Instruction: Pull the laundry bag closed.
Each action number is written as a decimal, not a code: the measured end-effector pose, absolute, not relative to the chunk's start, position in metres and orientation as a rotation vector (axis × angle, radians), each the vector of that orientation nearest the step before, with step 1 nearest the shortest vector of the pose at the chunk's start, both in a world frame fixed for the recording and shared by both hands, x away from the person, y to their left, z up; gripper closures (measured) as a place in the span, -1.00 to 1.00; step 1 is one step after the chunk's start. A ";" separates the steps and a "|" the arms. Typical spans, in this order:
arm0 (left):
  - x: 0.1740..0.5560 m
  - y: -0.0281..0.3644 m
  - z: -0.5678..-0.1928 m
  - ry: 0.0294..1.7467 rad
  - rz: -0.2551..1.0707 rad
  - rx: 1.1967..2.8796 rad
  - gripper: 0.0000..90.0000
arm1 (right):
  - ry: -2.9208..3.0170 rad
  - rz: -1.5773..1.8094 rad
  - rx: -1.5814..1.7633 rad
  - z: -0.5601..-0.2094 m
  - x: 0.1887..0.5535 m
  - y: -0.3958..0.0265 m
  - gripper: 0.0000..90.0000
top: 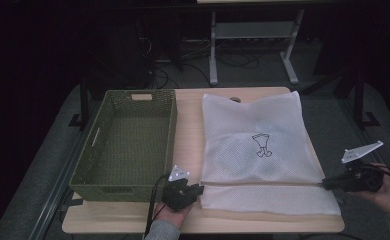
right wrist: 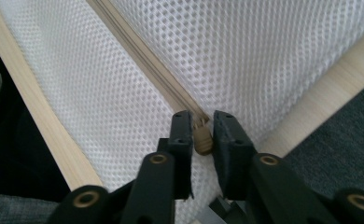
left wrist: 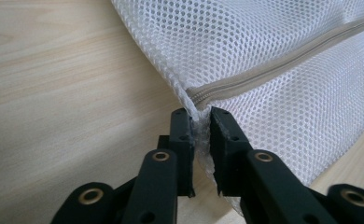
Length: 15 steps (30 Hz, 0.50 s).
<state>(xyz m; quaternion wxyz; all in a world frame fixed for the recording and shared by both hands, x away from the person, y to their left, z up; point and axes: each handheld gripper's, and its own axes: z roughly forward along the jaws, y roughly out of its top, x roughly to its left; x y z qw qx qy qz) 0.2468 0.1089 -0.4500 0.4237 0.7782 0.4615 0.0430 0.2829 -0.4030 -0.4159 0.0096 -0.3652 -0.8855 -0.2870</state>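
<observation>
Mesh bag [top: 255, 142]: we see a white mesh laundry bag lying flat on the right half of the counter [top: 188, 107], with a small dark line drawing printed near its middle.
Zipper [left wrist: 283, 63]: we follow a beige zipper running across the bag's near part, from the bag's left edge to its right edge; a strip of mesh lies on the near side of it.
Left tongs [top: 195, 191]: we hold them at the bag's near left corner, at the left end of the zipper; in the left gripper view [left wrist: 200, 123] the jaws stand narrow with a bunched bit of mesh pinched between them, just under the zipper's end.
Right tongs [top: 327, 184]: we hold them at the bag's right edge, at the other end of the zipper; in the right gripper view [right wrist: 201, 126] the jaws stand narrow around the small tan zipper pull [right wrist: 202, 142].
Basket [top: 128, 142]: we see a green woven basket on the left half of the counter, just beside the bag, apart from both tongs.
</observation>
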 end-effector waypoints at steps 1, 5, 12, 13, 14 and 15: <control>0.246 0.109 -0.449 1.152 0.107 1.945 0.68 | -2.761 -0.906 -1.134 -0.415 0.283 -0.402 0.65; 0.245 0.109 -0.447 1.146 0.118 1.947 0.55 | -2.752 -0.932 -1.113 -0.411 0.283 -0.395 0.59; 0.243 0.110 -0.445 1.134 0.131 1.950 0.36 | -2.750 -0.972 -1.086 -0.409 0.284 -0.378 0.46; 0.243 0.110 -0.445 1.135 0.132 1.946 0.36 | -2.751 -0.976 -1.086 -0.408 0.284 -0.377 0.46; 0.243 0.110 -0.445 1.129 0.133 1.944 0.36 | -2.751 -0.976 -1.086 -0.408 0.284 -0.377 0.46; 0.242 0.110 -0.444 1.122 0.144 1.945 0.35 | -2.753 -0.988 -1.081 -0.406 0.284 -0.374 0.44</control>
